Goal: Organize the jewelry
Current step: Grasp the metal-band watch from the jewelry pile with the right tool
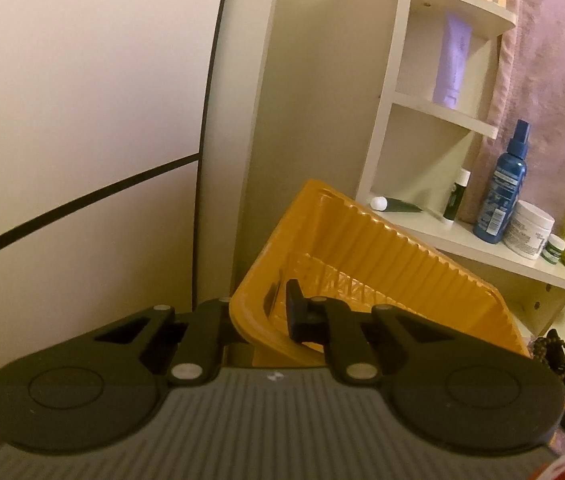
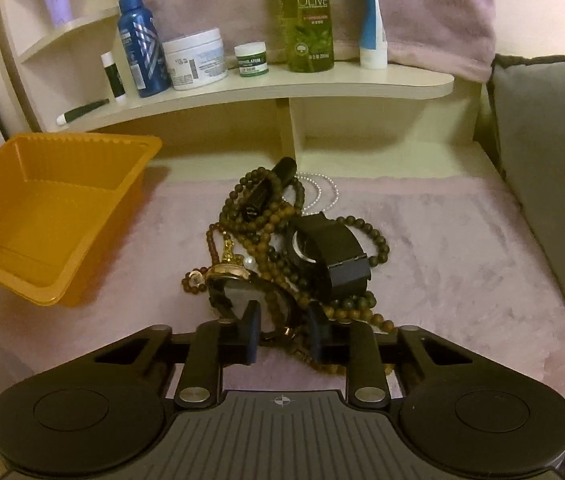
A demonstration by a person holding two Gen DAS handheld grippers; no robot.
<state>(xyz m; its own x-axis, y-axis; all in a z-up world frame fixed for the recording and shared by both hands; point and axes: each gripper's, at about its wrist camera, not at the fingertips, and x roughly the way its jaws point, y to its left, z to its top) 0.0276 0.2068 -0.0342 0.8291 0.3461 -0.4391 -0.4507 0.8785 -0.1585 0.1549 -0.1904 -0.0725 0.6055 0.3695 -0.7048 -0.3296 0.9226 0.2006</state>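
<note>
In the left wrist view, we see the left gripper pinching the near wall of the orange tray, one finger inside the tray and the other outside its rim. The tray tilts up from that grip, its far corner raised against the wall ahead of us; we judge it is held this way so it can be brought nearer the jewelry and kept steady for loading. This gripper points gently downward, the hand behind it out of sight. A bit of the jewelry pile shows at the far right, beside the gripper body. Up and to the right stand the shelves with bottles.

In the right wrist view, the right gripper pitches steeply down at the near edge of the jewelry pile, which lies just ahead on the pink cloth. Its jaws stand narrowly apart with strands of brown beads between them; we cannot tell whether the pads press them yet. Ahead in the heap sit a black watch and a pearl string. The tray hangs tilted to the left, empty, well placed to receive what this gripper lifts.
</note>
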